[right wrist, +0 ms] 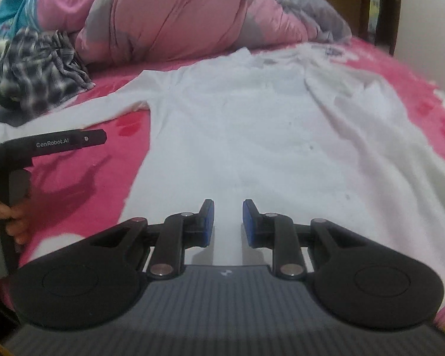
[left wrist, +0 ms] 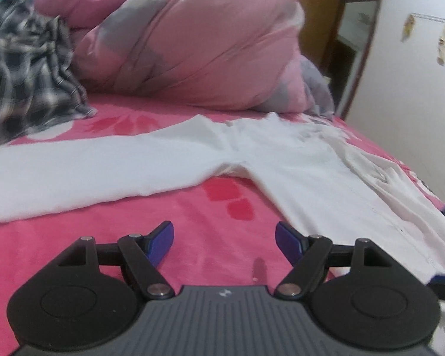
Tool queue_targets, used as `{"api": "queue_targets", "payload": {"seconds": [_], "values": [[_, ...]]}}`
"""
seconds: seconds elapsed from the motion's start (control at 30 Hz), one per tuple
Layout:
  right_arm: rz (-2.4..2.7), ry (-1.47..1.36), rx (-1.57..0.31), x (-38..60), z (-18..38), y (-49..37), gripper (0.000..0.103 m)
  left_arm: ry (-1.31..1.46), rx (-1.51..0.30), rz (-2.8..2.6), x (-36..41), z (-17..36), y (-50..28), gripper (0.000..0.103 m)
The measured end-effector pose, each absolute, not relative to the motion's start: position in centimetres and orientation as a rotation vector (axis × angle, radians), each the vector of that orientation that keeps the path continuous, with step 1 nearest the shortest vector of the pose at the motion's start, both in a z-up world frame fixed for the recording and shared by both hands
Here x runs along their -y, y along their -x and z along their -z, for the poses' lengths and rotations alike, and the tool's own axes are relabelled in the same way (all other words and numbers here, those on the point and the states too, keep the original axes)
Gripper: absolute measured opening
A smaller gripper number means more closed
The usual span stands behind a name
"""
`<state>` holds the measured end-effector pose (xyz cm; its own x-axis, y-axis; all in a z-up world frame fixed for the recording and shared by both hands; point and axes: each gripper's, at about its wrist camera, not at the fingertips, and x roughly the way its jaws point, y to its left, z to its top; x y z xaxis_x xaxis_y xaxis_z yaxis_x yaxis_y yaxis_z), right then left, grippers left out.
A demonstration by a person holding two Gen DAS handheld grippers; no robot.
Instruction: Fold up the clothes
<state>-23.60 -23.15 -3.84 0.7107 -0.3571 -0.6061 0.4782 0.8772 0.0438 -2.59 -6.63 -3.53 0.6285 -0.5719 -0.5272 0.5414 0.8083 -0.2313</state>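
Left wrist view: you are holding your left hand-held gripper (left wrist: 224, 238) wide open and empty over the pink bed (left wrist: 103, 237), just beside the white shirt (left wrist: 281, 163). Your right hand-held gripper (right wrist: 228, 222) is hovering over the shirt's lower edge, fingers partly open, gripping nothing. Beyond the shirt, a plaid garment (right wrist: 41, 74) and a pink quilt (right wrist: 178, 14) are lying.

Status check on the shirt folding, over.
Left gripper open over the pink sheet. Right gripper open above the white shirt, spread flat, unfolded. Plaid garment clear of it.
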Motion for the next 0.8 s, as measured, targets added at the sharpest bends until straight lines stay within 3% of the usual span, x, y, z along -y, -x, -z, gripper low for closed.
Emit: {"api": "queue_targets", "payload": {"seconds": [0.3, 0.5, 0.6, 0.8], "values": [[0.370, -0.155, -0.559, 22.9, 2.5, 21.3, 0.021, 0.028, -0.655, 0.698, 7.8, 4.3, 2.8, 0.079], [0.273, -0.060, -0.634, 21.5, 3.2, 18.7, 0.019, 0.039, -0.679, 0.699, 7.7, 4.6, 2.5, 0.079], [0.292, -0.076, -0.699, 22.4, 4.5, 19.4, 0.018, 0.050, -0.679, 0.707, 7.6, 4.5, 2.4, 0.079], [0.297, -0.166, -0.648, 23.6, 3.7, 22.4, 0.016, 0.078, -0.664, 0.709, 8.4, 3.2, 1.0, 0.079]]}}
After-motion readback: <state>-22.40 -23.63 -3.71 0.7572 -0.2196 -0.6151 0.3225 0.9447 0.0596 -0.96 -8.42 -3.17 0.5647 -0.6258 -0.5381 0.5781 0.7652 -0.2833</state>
